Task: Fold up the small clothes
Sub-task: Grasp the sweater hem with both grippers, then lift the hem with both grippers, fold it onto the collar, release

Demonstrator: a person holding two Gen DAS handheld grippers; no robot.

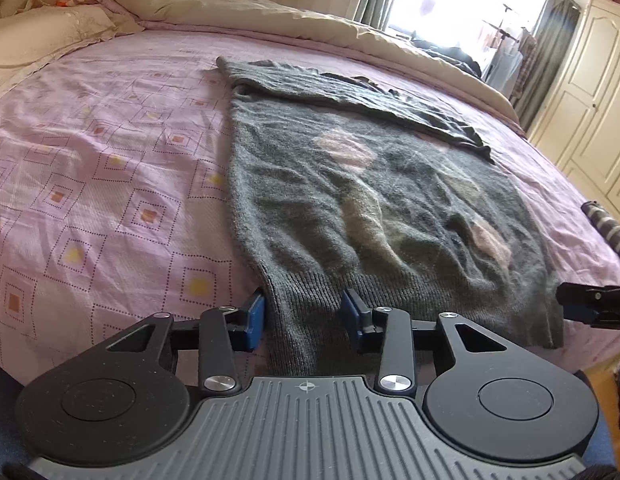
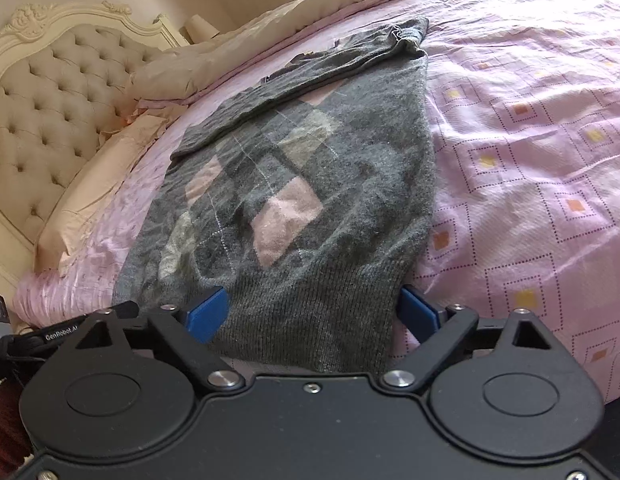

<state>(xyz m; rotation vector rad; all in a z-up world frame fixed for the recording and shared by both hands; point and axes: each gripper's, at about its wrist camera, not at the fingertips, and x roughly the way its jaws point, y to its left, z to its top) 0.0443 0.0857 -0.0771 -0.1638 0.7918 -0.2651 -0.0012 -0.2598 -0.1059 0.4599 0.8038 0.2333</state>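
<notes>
A grey knit sweater with pink and beige diamonds lies flat on the pink bedspread. A sleeve is folded across its far end. My left gripper is open, its blue pads either side of the ribbed hem's left corner. My right gripper is open and straddles the hem's right corner of the sweater, with the knit lying between the jaws. The right gripper also shows at the right edge of the left wrist view.
A beige duvet and pillows are piled along the far side of the bed. A tufted headboard stands at the left. Cream wardrobes and a bright window lie beyond the bed.
</notes>
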